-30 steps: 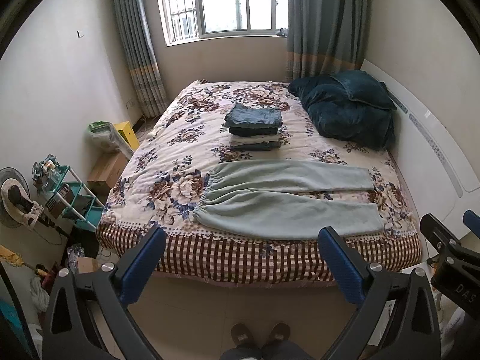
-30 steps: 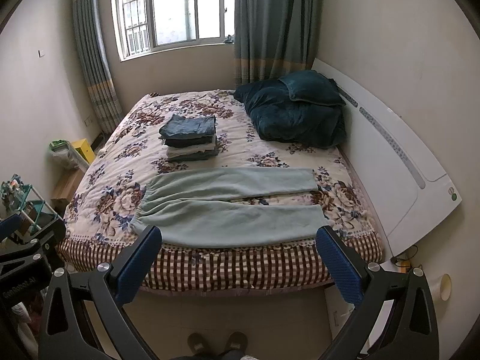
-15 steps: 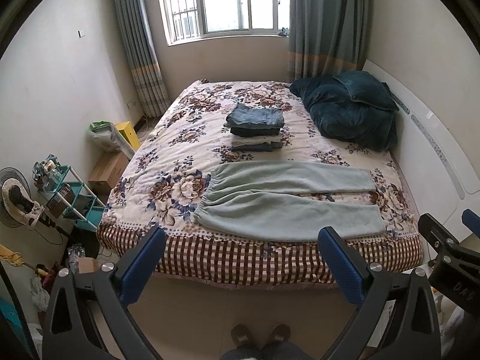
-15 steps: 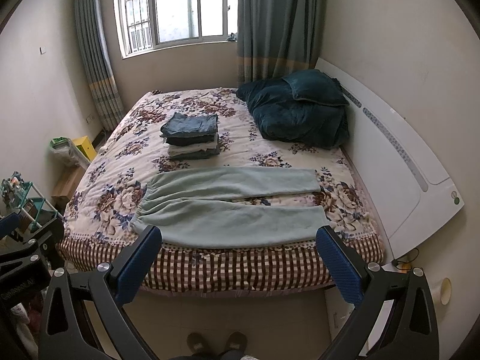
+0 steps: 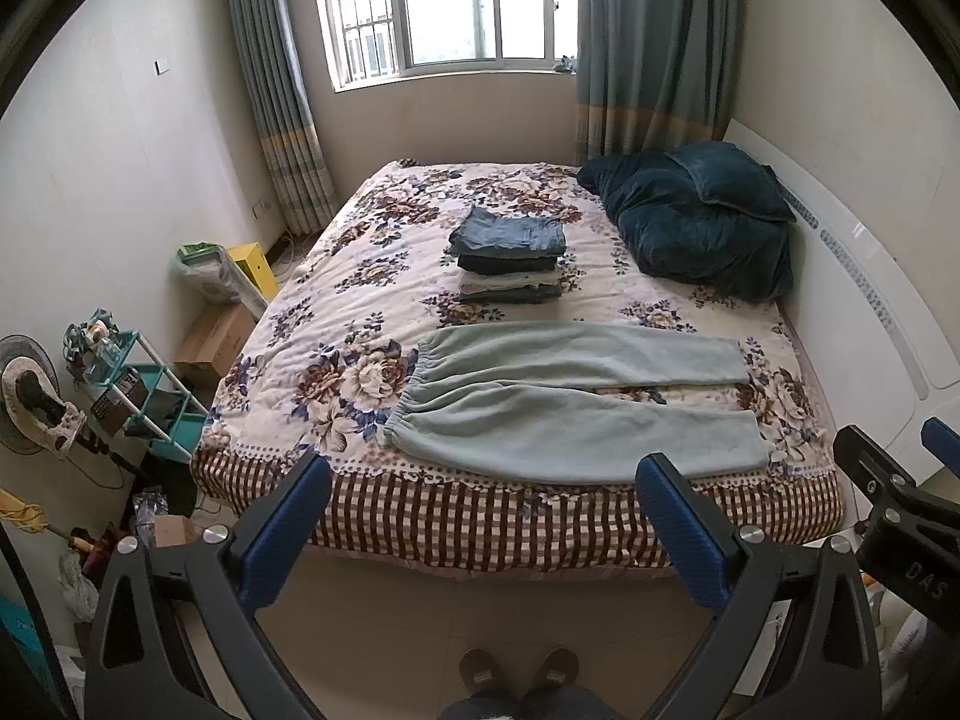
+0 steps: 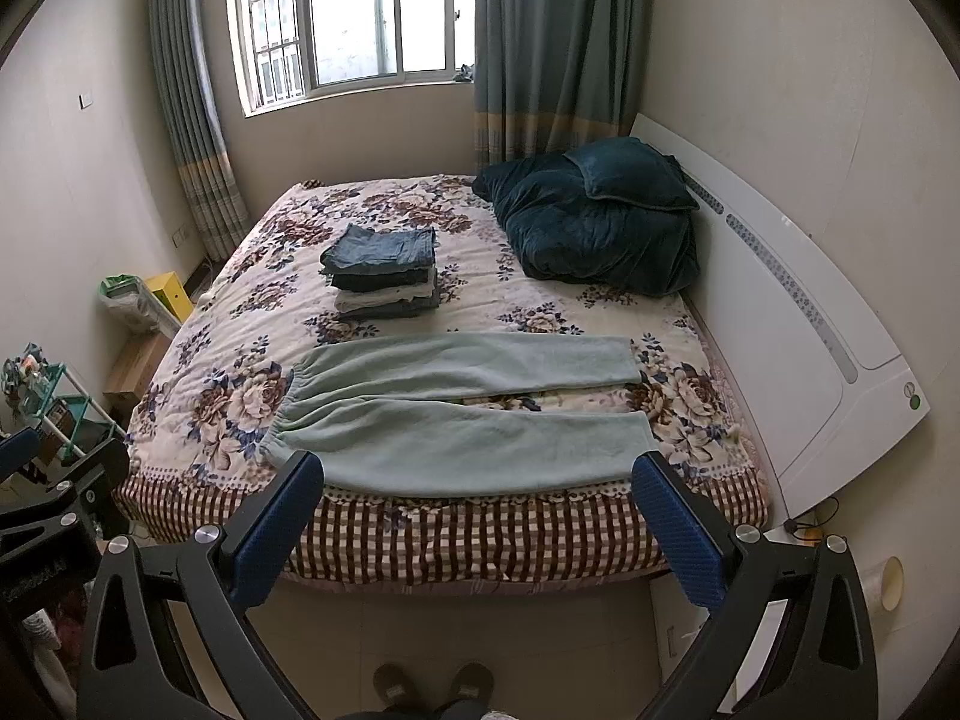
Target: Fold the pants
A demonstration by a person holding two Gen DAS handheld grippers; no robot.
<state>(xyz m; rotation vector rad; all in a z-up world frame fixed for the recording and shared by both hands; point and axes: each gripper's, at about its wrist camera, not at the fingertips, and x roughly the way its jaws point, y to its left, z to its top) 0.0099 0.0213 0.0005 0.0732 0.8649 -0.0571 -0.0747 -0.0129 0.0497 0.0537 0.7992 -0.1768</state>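
Note:
Pale green pants [image 5: 570, 396] [image 6: 462, 414] lie flat across the near part of the flowered bed [image 5: 336, 324] [image 6: 240, 330], waistband to the left, both legs stretched to the right. My left gripper [image 5: 483, 501] is open, held above the floor short of the bed's near edge, with nothing between its blue pads [image 5: 288, 531]. My right gripper [image 6: 477, 498] is also open and empty, likewise in front of the bed edge, its blue pads [image 6: 678, 531] wide apart. Each gripper shows at the edge of the other's view.
A stack of folded clothes [image 5: 510, 255] [image 6: 384, 270] sits mid-bed behind the pants. A dark teal quilt and pillow [image 5: 702, 228] [image 6: 600, 222] lie by the white headboard [image 6: 810, 360]. A teal rack [image 5: 144, 396], boxes and a fan crowd the left floor. A person's feet [image 5: 519, 669] stand below.
Both views have drifted slightly nearer to the bed. The pants have not moved and both grippers stay open.

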